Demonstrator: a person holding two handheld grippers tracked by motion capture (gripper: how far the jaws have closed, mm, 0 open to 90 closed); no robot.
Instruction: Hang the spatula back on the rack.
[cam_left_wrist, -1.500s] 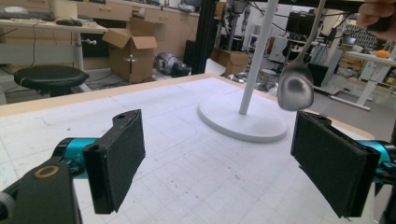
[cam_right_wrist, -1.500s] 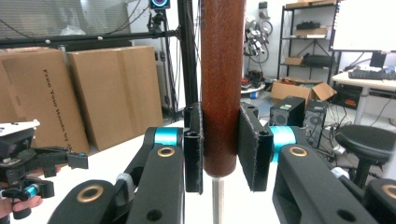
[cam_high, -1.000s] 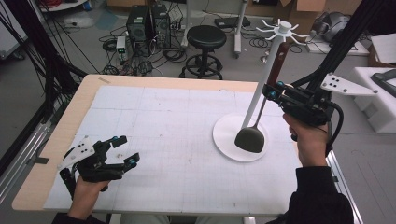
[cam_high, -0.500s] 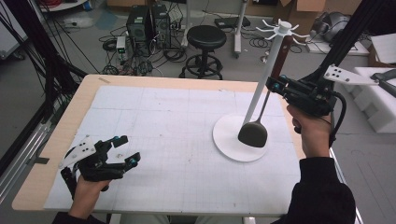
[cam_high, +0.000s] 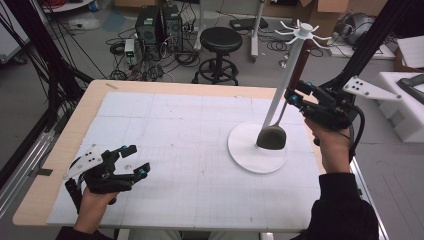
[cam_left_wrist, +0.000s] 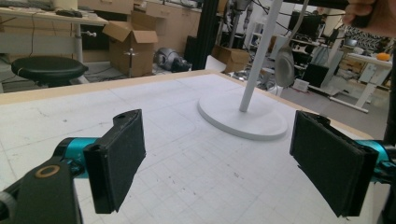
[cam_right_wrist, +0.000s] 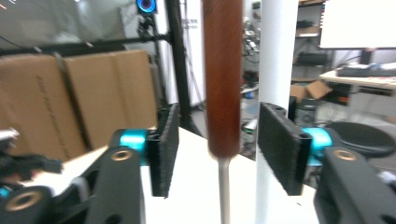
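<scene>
A white hook stand rises from its round base at the right of the table. A spoon with a brown wooden handle and a dark bowl hangs upright beside the pole, its bowl just over the base. My right gripper is at the handle. Its jaws have just been opening, and the handle stands between the pads without touching them, next to the pole. My left gripper rests open and holds nothing near the front left, facing the stand and the spoon.
The white gridded mat covers the wooden table. A black stool, computer cases and cables sit on the floor beyond the far edge. White foam blocks stand off the table's right side.
The right gripper's jaws have come apart from the spoon handle they were shut on. The spoon stays upright by the pole. The left gripper has not moved.
</scene>
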